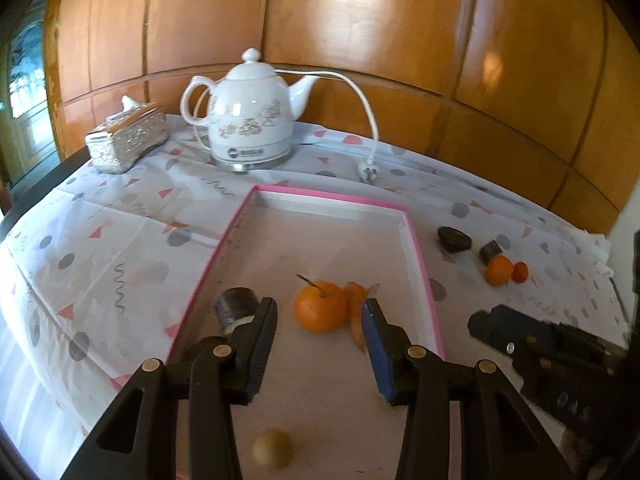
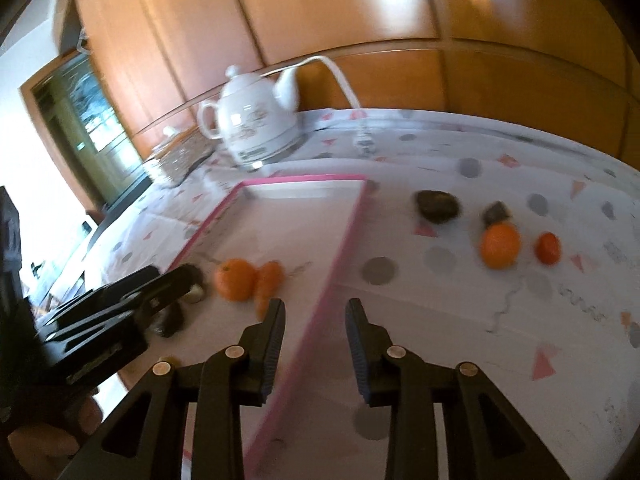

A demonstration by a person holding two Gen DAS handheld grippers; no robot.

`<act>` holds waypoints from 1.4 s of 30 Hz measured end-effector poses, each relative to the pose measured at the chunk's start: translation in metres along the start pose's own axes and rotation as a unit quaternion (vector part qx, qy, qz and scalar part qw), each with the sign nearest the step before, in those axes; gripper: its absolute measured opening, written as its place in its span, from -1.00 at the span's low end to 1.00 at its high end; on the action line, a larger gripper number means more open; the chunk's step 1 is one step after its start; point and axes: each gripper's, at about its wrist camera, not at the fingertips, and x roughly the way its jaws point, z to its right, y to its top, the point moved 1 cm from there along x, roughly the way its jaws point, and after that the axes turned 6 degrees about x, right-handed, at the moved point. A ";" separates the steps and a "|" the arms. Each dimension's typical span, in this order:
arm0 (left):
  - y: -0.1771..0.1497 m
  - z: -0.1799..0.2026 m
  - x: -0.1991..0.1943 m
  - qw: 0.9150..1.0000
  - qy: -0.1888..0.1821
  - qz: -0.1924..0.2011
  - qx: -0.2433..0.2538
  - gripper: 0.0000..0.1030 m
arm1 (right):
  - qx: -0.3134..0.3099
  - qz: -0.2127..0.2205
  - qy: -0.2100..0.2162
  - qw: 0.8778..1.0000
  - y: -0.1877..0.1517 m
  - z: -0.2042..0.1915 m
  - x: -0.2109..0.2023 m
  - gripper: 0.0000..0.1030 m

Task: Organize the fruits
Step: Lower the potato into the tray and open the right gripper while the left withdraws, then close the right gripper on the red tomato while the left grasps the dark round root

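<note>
Left gripper (image 1: 320, 344) hovered over pink-rimmed tray (image 1: 418, 248), fingers open, nothing between them. Tray held orange (image 1: 320, 306), carrot-like piece (image 1: 355, 312) touching it, dark cylinder (image 1: 234, 304) near left rim, tan ball (image 1: 273, 449) nearer camera; likely fruits gathered there for sorting. Right gripper (image 2: 316, 344) sat above tray's right rim, fingers open and empty, aimed toward desk (image 2: 500, 320). On desk, outside tray: second orange (image 2: 500, 246), small red fruit (image 2: 548, 248), dark lump (image 2: 438, 205), probably next pickups. Right view blurred.
</note>
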 end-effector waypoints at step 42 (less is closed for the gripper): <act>0.010 0.107 0.034 0.991 -0.089 -0.036 0.095 -0.13 | 0.085 0.016 -0.174 0.981 0.047 0.157 0.023 -0.39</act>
